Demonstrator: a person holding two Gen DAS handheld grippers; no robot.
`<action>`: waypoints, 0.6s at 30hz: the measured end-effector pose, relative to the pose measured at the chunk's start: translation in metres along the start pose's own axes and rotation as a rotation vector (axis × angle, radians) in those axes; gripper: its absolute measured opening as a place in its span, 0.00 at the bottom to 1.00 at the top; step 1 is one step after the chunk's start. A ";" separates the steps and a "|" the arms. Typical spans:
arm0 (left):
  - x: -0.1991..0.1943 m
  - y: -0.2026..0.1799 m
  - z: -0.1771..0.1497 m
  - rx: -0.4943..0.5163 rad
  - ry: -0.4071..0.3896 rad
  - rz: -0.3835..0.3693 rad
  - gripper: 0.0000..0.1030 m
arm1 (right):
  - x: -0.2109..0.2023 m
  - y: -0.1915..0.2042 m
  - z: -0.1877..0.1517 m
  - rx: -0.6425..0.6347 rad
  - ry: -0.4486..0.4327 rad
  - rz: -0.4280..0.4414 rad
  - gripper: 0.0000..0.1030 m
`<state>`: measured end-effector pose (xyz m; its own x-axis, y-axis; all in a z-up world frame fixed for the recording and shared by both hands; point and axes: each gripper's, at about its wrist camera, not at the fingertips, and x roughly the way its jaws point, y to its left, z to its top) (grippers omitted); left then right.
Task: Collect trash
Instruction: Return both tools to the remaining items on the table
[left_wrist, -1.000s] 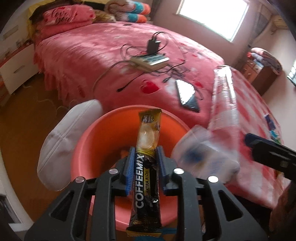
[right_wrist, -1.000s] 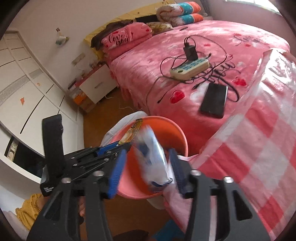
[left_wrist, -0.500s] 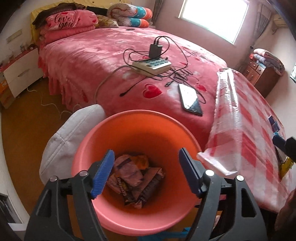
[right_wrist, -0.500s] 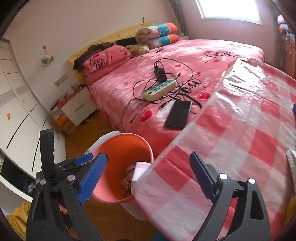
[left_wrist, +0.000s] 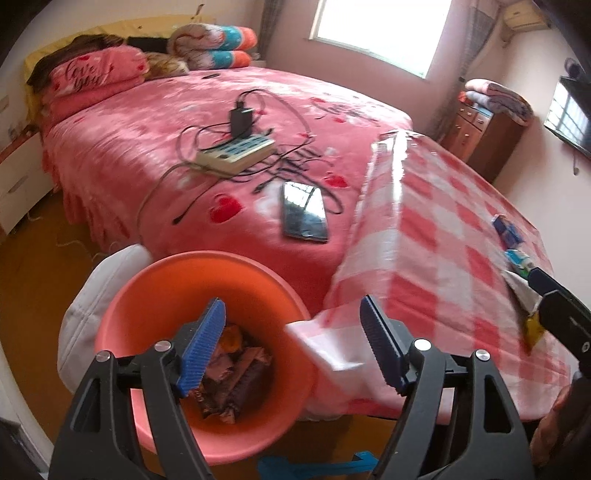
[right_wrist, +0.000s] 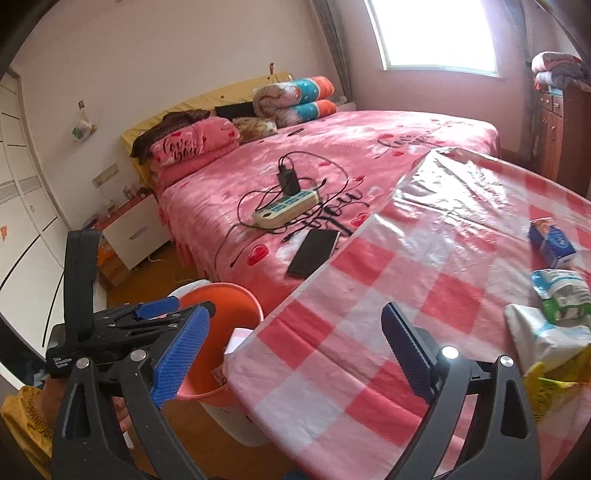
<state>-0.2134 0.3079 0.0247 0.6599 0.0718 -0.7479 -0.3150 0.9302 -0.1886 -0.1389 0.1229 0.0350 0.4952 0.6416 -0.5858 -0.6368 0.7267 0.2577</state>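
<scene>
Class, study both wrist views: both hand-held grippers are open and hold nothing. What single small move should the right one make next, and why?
Probably swing the right hand-held gripper right toward the crumpled white wrapper, the nearest piece of trash on the checked table. It hangs open and holds nothing, the orange bin already holds wrappers, and cartons lie beyond.

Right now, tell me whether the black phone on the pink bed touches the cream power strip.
Apart. The right wrist view shows the black phone lying nearer than the cream power strip, with pink bedspread and cables between them; the left wrist view agrees.
</scene>
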 end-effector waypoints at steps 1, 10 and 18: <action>-0.002 -0.008 0.001 0.016 -0.005 -0.007 0.74 | -0.004 -0.003 0.000 0.003 -0.013 -0.004 0.91; -0.008 -0.052 0.010 0.083 -0.019 -0.030 0.74 | -0.030 -0.035 -0.003 0.063 -0.070 -0.017 0.91; -0.008 -0.091 0.011 0.147 -0.014 -0.038 0.75 | -0.052 -0.062 -0.007 0.103 -0.124 -0.033 0.91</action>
<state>-0.1829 0.2269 0.0545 0.6789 0.0399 -0.7332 -0.1875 0.9748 -0.1205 -0.1291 0.0428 0.0442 0.5883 0.6377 -0.4971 -0.5583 0.7651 0.3208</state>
